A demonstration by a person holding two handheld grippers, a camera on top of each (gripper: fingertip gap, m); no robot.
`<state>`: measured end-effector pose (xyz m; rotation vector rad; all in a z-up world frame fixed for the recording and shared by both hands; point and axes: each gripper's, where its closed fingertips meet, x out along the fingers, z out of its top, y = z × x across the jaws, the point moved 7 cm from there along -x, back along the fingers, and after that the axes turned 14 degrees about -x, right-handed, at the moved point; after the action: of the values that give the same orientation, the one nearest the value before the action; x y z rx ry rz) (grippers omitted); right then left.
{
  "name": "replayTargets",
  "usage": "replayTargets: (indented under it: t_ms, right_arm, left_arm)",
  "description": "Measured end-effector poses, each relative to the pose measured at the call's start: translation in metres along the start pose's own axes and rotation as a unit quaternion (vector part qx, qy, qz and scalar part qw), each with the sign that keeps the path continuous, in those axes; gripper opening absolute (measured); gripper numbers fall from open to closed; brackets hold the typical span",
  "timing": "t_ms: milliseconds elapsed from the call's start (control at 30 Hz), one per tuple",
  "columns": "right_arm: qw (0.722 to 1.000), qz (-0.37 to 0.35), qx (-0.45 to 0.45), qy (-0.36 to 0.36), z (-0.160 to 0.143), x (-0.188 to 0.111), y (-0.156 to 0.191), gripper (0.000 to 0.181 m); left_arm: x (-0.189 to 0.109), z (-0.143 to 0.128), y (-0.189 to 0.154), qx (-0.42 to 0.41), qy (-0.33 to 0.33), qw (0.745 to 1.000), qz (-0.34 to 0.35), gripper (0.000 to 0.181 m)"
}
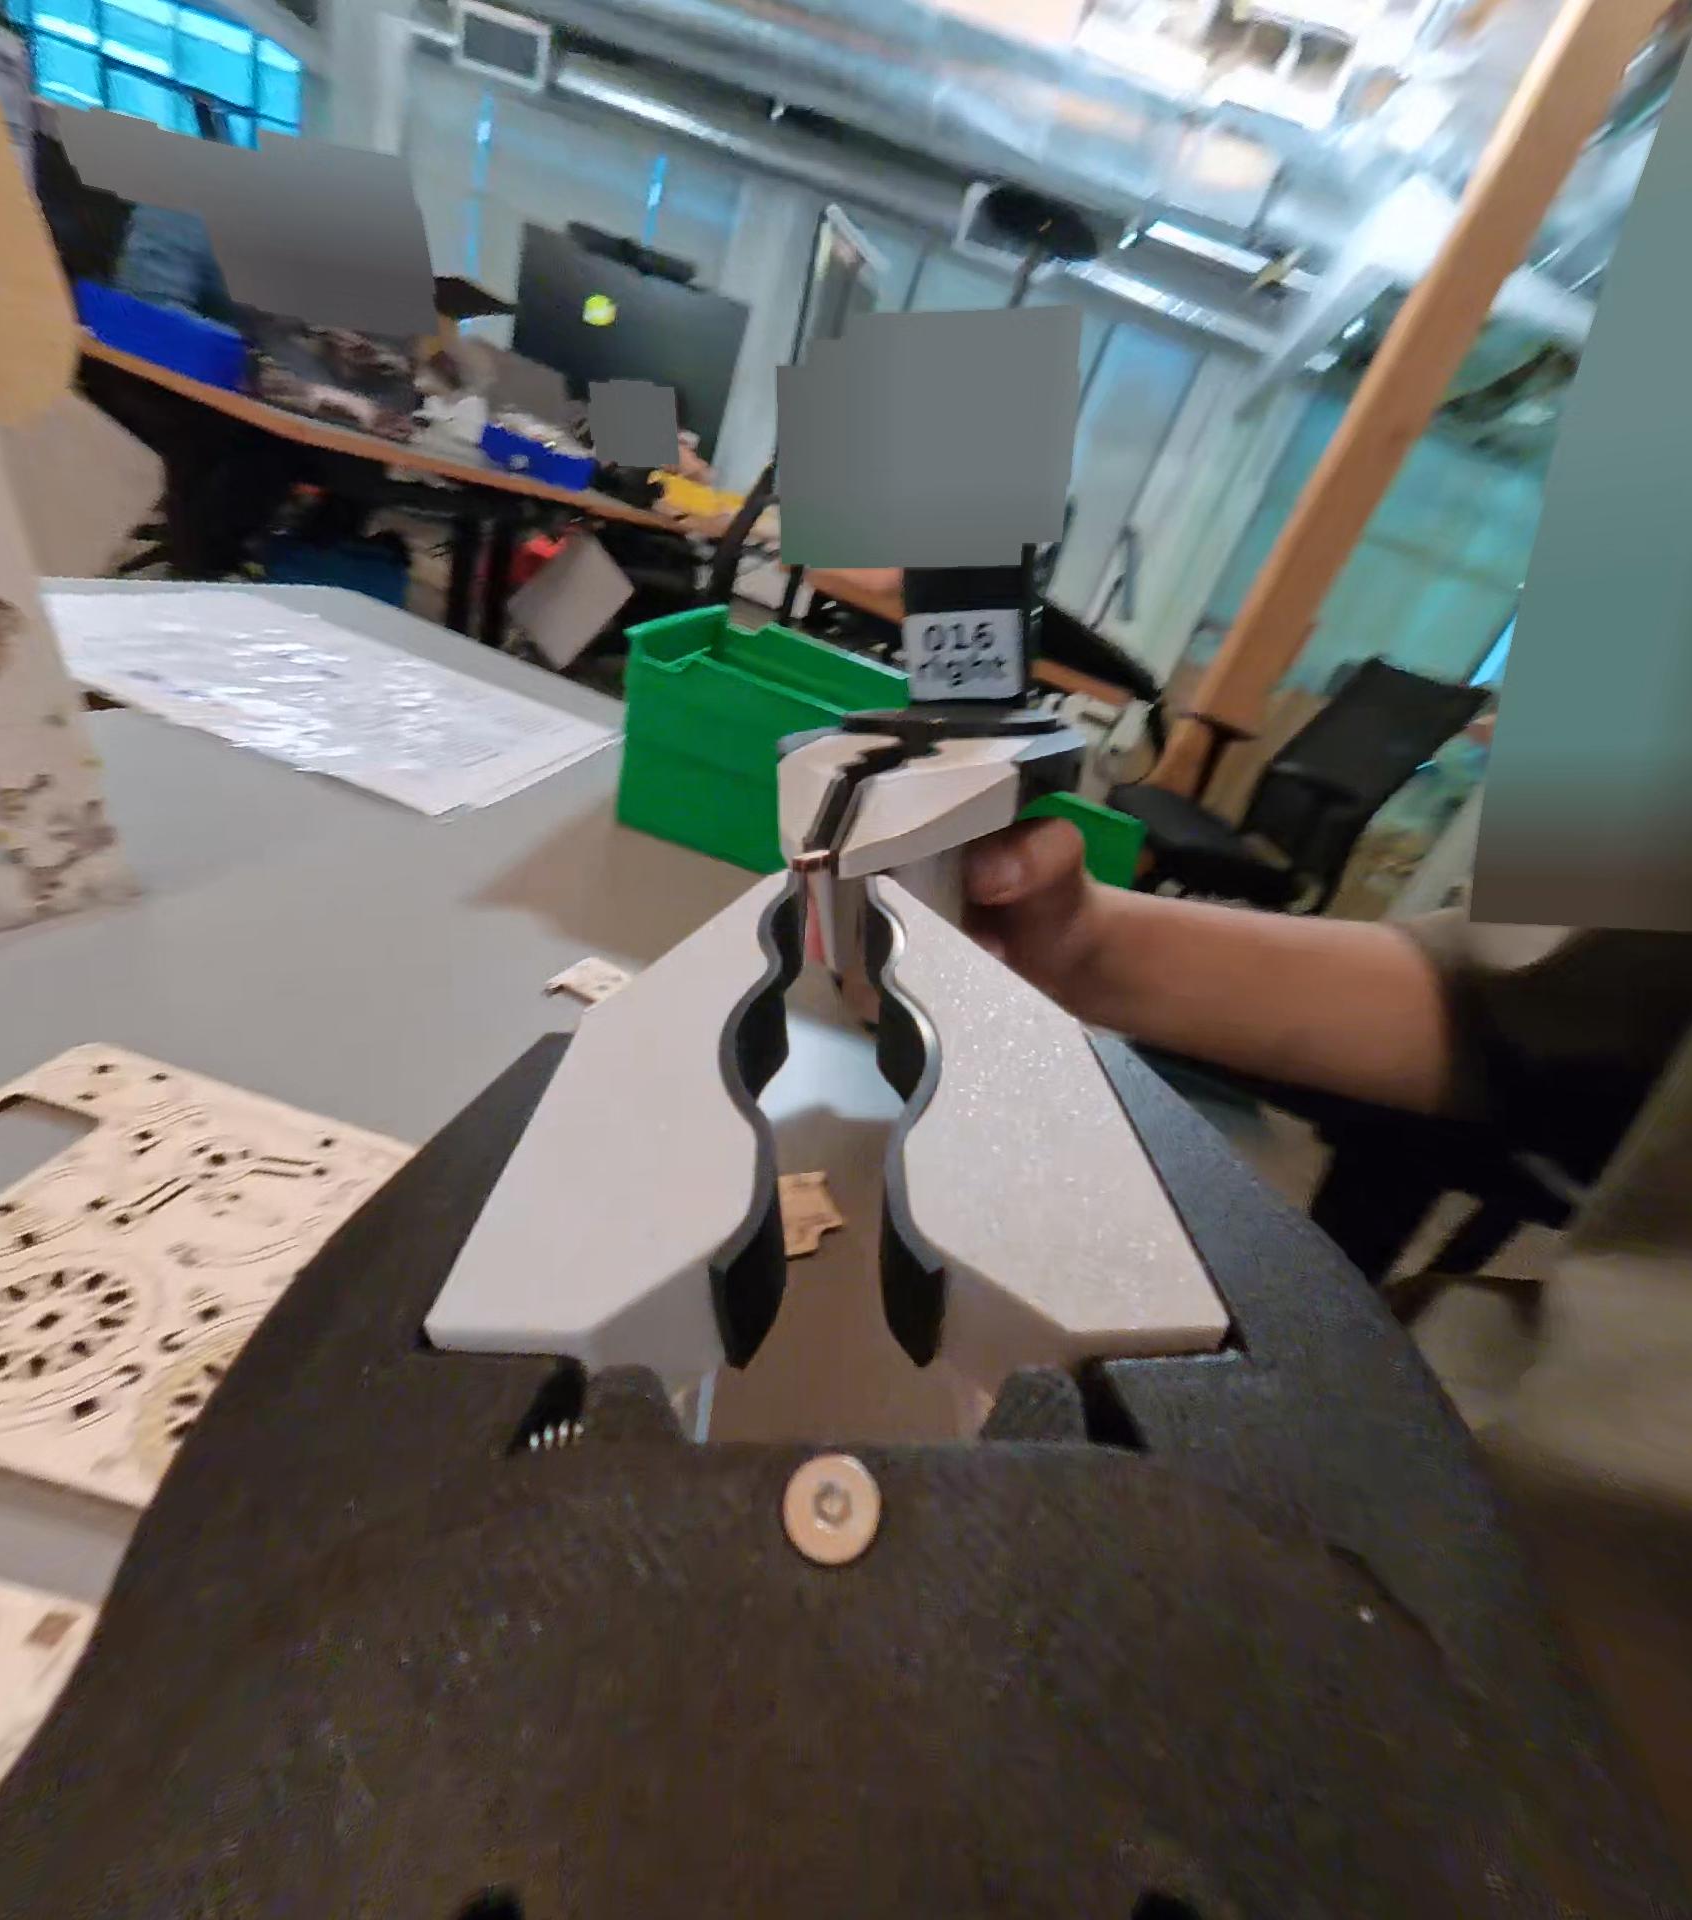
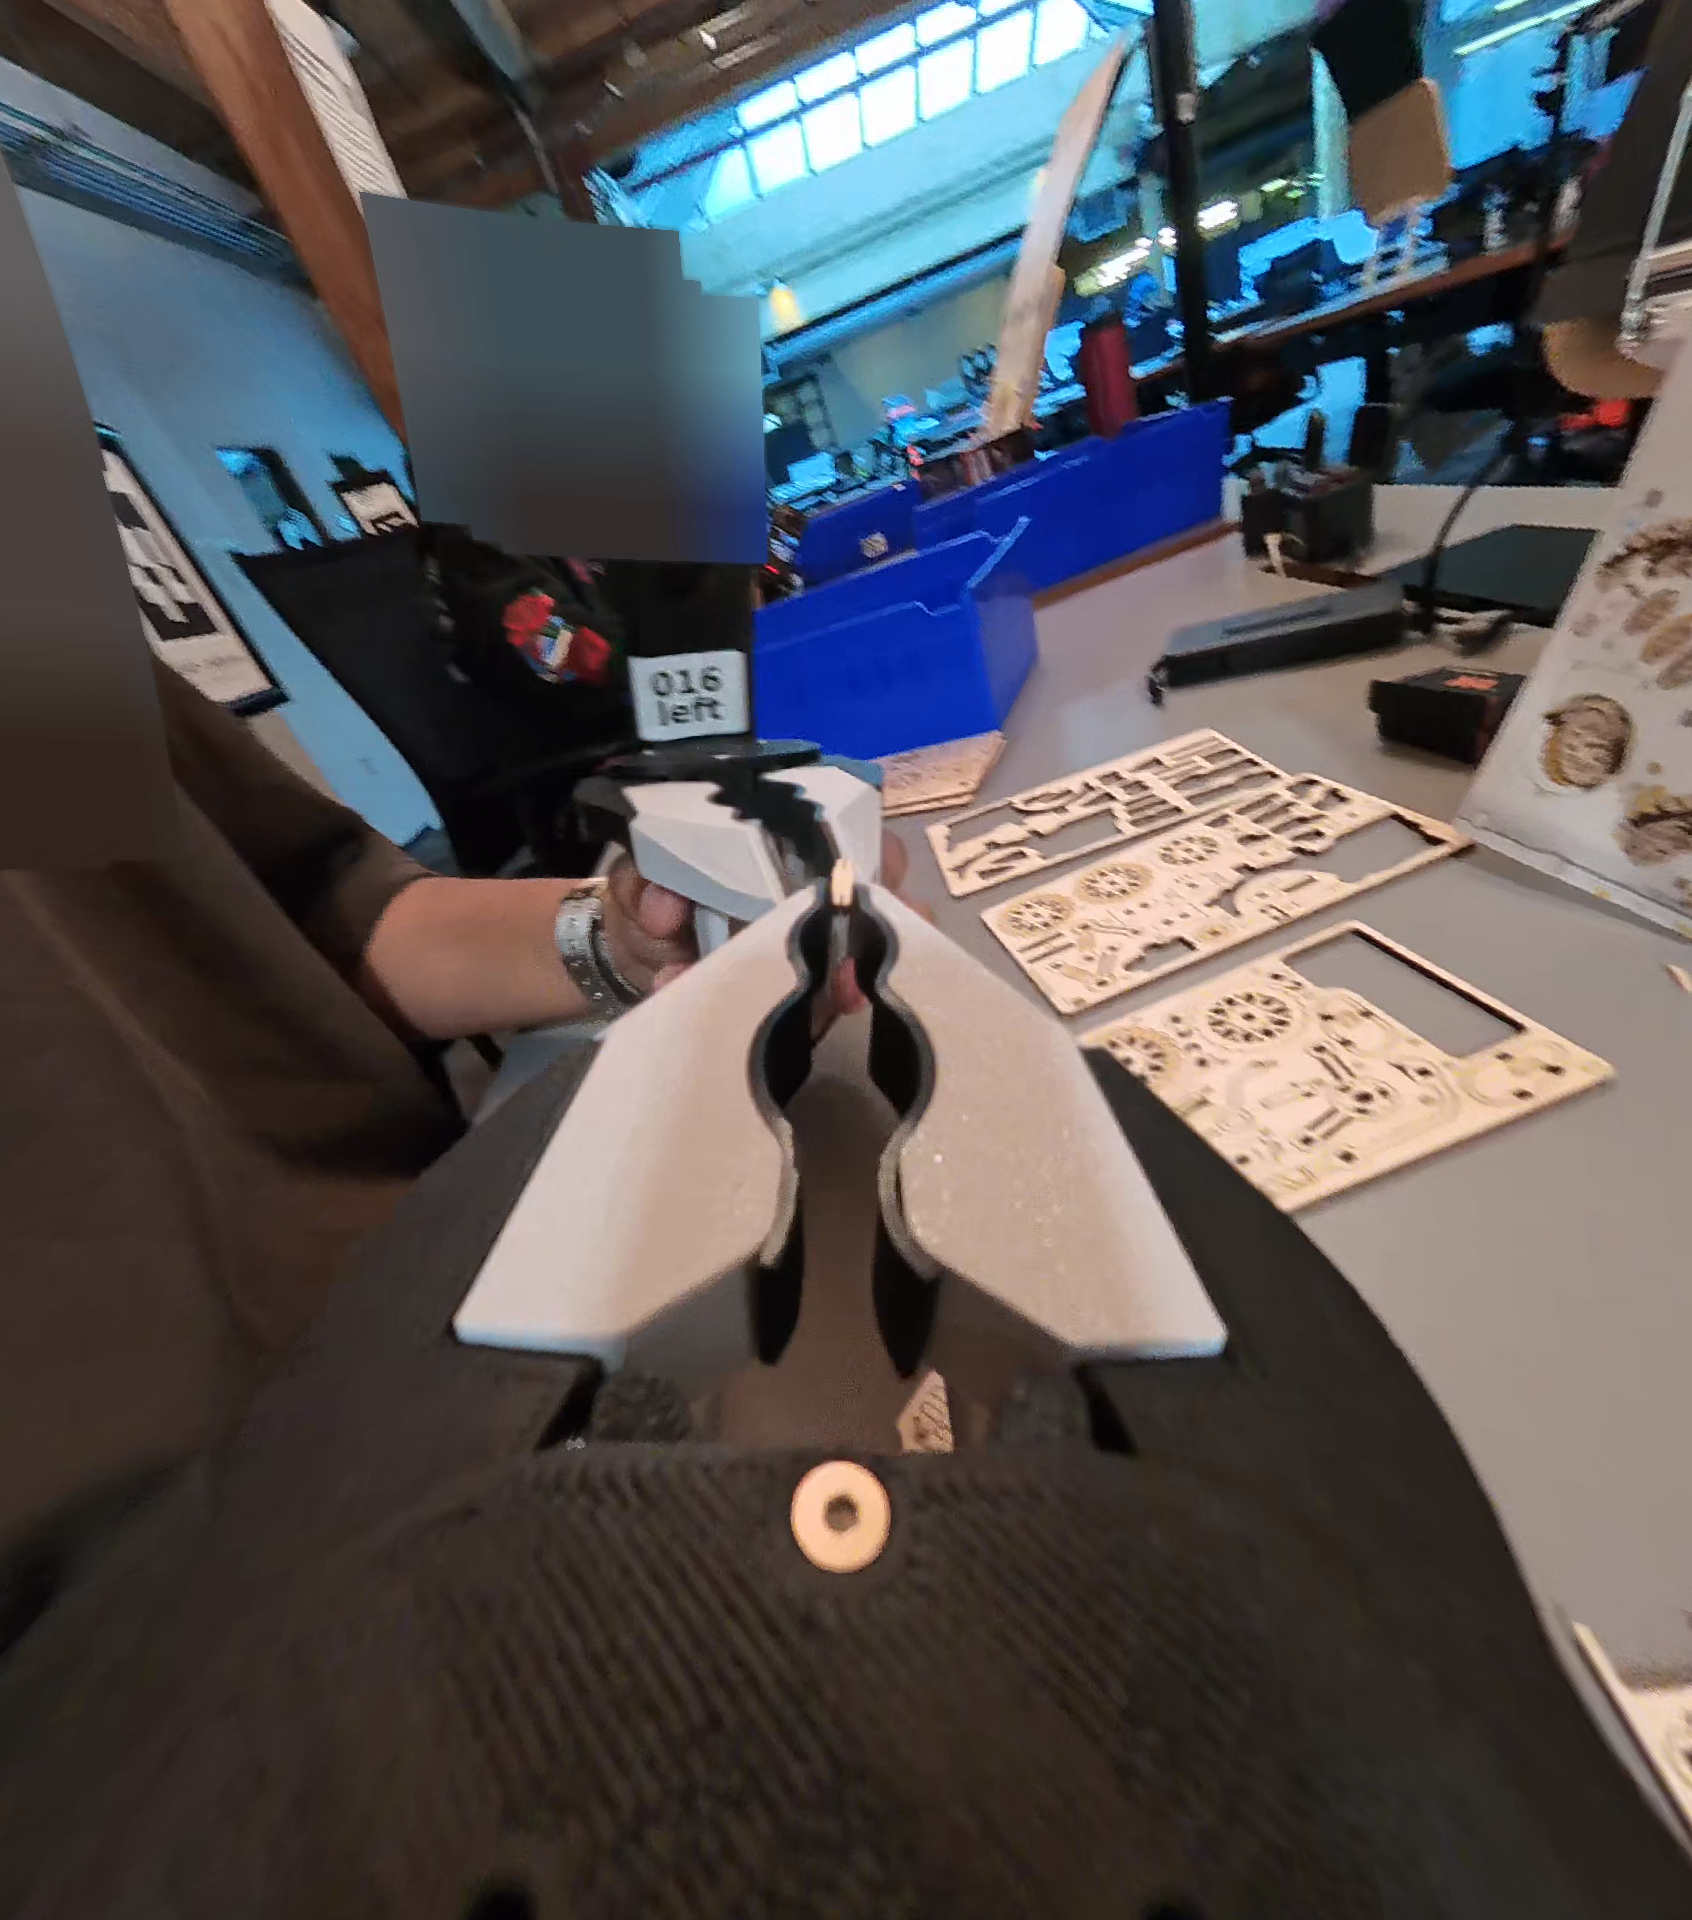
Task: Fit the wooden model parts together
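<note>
Two grippers, left point(image 1: 826, 883) and right point(image 2: 840, 894), are meeting tip to tip, each clamping a tiny wooden part point(image 1: 810, 861); mating them likely needs careful alignment.

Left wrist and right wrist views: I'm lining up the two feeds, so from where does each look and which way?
Left wrist view: rides the left gripper, facing the right gripper, the green bin, the person's forearm.
Right wrist view: rides the right gripper, facing the left gripper, wooden sheets, the person's wrist.
Shared: both grippers meeting tip to tip on a small wooden part, above the grey table.
</note>
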<state>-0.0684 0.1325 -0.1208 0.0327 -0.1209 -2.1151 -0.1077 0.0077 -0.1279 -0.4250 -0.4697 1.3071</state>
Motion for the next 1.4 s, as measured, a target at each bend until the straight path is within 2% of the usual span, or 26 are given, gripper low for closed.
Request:
replayTargets:
  t_ms: [200, 500, 767, 867, 1267, 1400]
  right_arm:
    - [0.998, 0.051, 0.014, -0.024, 0.004, -0.001, 0.007, 0.001]
    - [0.997, 0.079, 0.013, -0.021, 0.005, -0.001, 0.012, 0.001]
    - [0.997, 0.070, 0.005, -0.024, 0.004, 0.001, 0.012, 0.001]
    - [0.998, 0.052, -0.004, -0.022, 0.003, 0.005, 0.013, 0.016]
    - [0.998, 0.054, -0.016, -0.028, 0.005, 0.003, 0.015, 0.001]
    - [0.998, 0.056, -0.016, -0.026, 0.005, 0.004, 0.016, 0.001]
  left_arm:
    - [-0.001, 0.000, -0.009, -0.026, 0.001, 0.998, -0.061, 0.008]
    - [-0.003, 0.002, -0.009, -0.029, -0.005, 0.997, -0.067, 0.006]
    - [-0.004, 0.004, -0.010, -0.023, -0.010, 0.997, -0.068, 0.001]
    - [-0.006, 0.007, -0.009, -0.024, -0.024, 0.997, -0.068, 0.001]
    - [-0.005, 0.006, -0.009, -0.016, -0.016, 0.998, -0.066, 0.001]
    - [-0.005, 0.005, -0.010, -0.015, -0.016, 0.998, -0.067, 0.001]
